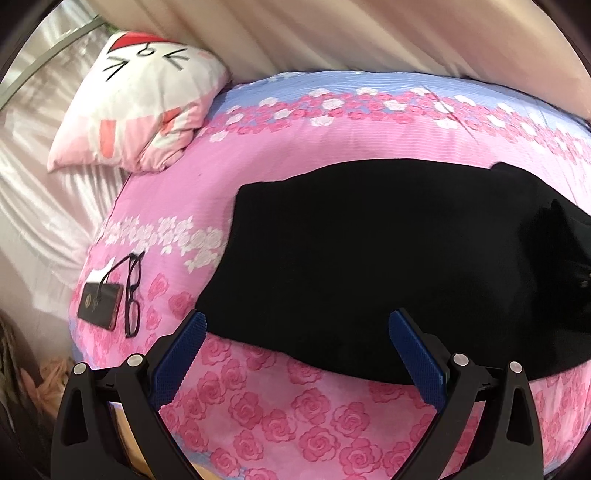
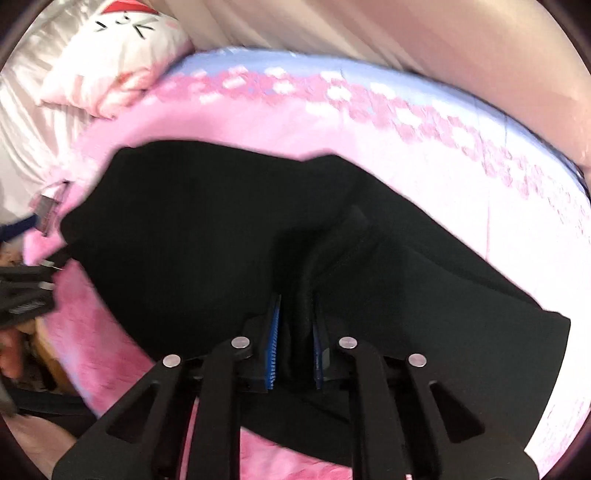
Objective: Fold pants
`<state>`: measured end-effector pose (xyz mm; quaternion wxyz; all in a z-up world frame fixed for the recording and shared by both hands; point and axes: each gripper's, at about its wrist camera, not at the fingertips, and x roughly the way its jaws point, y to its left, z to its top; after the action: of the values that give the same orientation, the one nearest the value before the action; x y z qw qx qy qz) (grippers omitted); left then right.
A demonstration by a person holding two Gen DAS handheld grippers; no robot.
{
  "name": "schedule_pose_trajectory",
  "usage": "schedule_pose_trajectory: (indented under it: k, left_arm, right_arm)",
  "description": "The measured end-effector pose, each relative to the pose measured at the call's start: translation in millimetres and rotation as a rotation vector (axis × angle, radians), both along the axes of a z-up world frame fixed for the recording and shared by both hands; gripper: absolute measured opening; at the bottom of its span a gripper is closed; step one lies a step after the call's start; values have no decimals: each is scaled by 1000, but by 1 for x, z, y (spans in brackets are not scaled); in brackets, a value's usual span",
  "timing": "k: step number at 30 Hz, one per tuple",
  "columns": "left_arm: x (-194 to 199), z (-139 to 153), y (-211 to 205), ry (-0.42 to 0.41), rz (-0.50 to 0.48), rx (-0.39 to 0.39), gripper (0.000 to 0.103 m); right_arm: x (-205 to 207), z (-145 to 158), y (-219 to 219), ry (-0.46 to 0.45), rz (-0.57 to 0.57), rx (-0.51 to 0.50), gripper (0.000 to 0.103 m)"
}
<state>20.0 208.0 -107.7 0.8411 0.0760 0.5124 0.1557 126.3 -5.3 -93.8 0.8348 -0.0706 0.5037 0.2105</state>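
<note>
A: Where are the pants?

B: The black pants lie spread on the bed's pink rose-print cover, across its middle. In the right wrist view part of the cloth is bunched up into a ridge between the fingers.

A: So the right gripper has them?

B: Yes. The right gripper is clenched on that ridge of black cloth, its blue pads pressing from both sides. That view is blurred, so finer detail is hard to read.

A: And the left one?

B: The left gripper is spread wide with nothing between its fingers, over the near edge of the pants. One blue fingertip sits at the cloth's left corner; whether it touches, I cannot tell.

A: Anything else on the bed?

B: A dark phone with a cord and a pair of black glasses just beside it, left of the pants. A cat-face pillow rests at the far corner, well apart, with pale curtains behind.
</note>
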Motion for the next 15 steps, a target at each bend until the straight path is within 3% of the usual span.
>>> schedule_pose_trajectory:
  k: [2,5,8,10,11,15]
  left_arm:
    - [-1,-1,7,0,23,-4,98]
    - [-2,-4,18,9,49,-1,98]
    - [-8,-4,35,21,84,-32,98]
    - [-18,-1,52,0,126,-51,98]
    - [-24,-1,60,-13,142,-67,98]
    - [-40,-9,92,6,208,-87,98]
  right_arm:
    - [-5,-1,18,-14,46,-4,13]
    - [-3,-46,43,54,83,-136,31]
    - [-19,-11,50,-45,88,-140,36]
    - [-34,26,53,-148,108,-121,59]
    - [-41,42,62,-195,136,-105,76]
    - [-33,47,134,-209,276,-130,77]
